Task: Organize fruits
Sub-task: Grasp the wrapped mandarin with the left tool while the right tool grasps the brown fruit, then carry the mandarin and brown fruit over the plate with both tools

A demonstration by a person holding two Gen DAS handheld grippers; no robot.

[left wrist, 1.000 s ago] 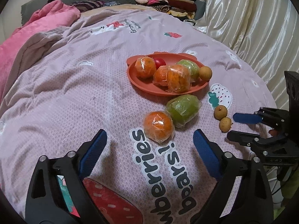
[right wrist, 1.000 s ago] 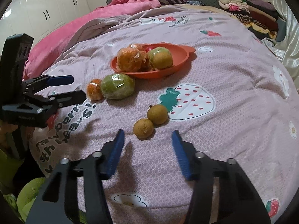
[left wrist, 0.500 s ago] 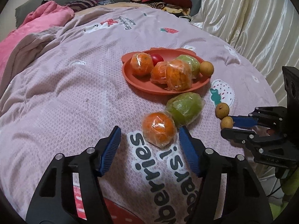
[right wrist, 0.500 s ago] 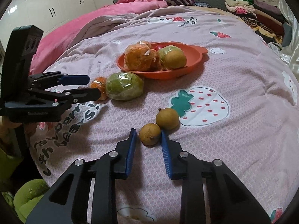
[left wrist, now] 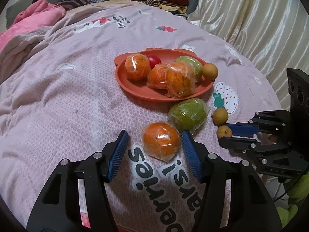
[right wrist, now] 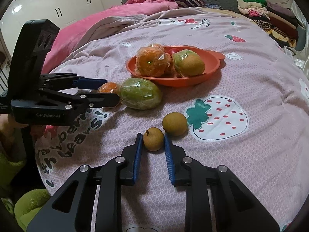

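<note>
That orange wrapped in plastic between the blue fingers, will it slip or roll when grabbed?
The wrapped orange is round, so a nudge would probably roll it across the soft quilt. Its loose, shiny film may slide a little under the pads. The left gripper is closing around it, and the ribbed pads should help hold it.

A home bedroom: a quilted bedspread, pink blanket, folded clothes and wardrobe doors.
</note>
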